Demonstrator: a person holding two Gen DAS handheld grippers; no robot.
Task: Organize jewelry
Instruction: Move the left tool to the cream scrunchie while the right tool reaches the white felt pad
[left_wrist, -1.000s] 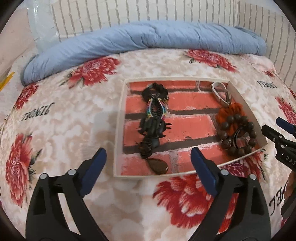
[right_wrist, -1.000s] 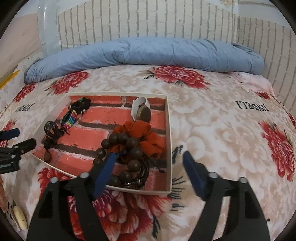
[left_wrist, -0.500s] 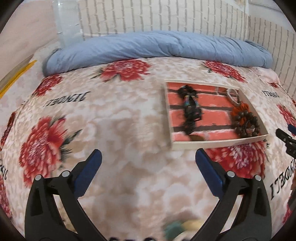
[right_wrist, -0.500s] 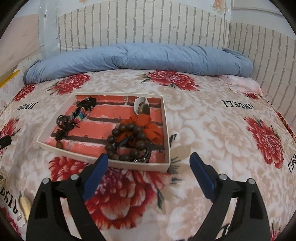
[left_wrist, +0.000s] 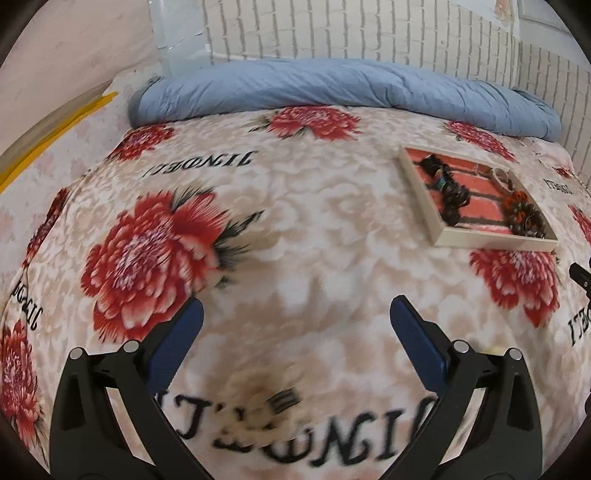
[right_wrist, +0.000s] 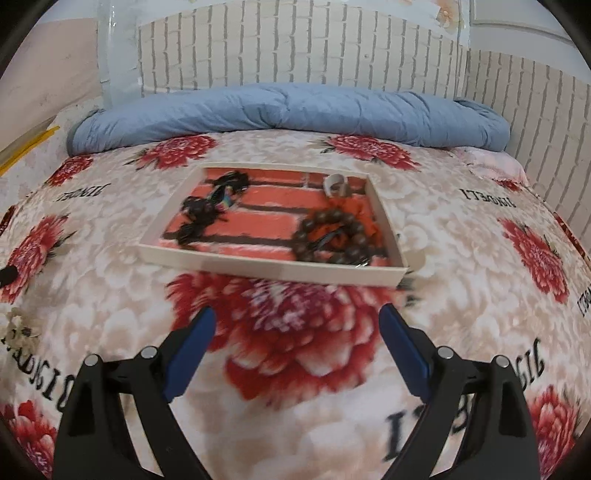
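Both tongs (left_wrist: 295, 328) (right_wrist: 295, 328) have backed away from the tray (right_wrist: 280, 267), empty.

Bed takes up most of both views, covered w/ a cream floral blanket (left_wrist: 295, 229): big red flowers, black lettering printed on it. Rolled blue duvet (right_wrist: 288, 110) lies across the upper part of the frame, along the far edge of the bed. Behind it, wall w/ white brick-pattern covering (right_wrist: 314, 48), which carries on down the right side. Upper left: plain pinkish wall (left_wrist: 66, 55) & a clear plastic container (left_wrist: 181, 37), partly cut off. Yellow strip (left_wrist: 55, 129) runs diagonally at left edge. Light is soft, even, indoor.
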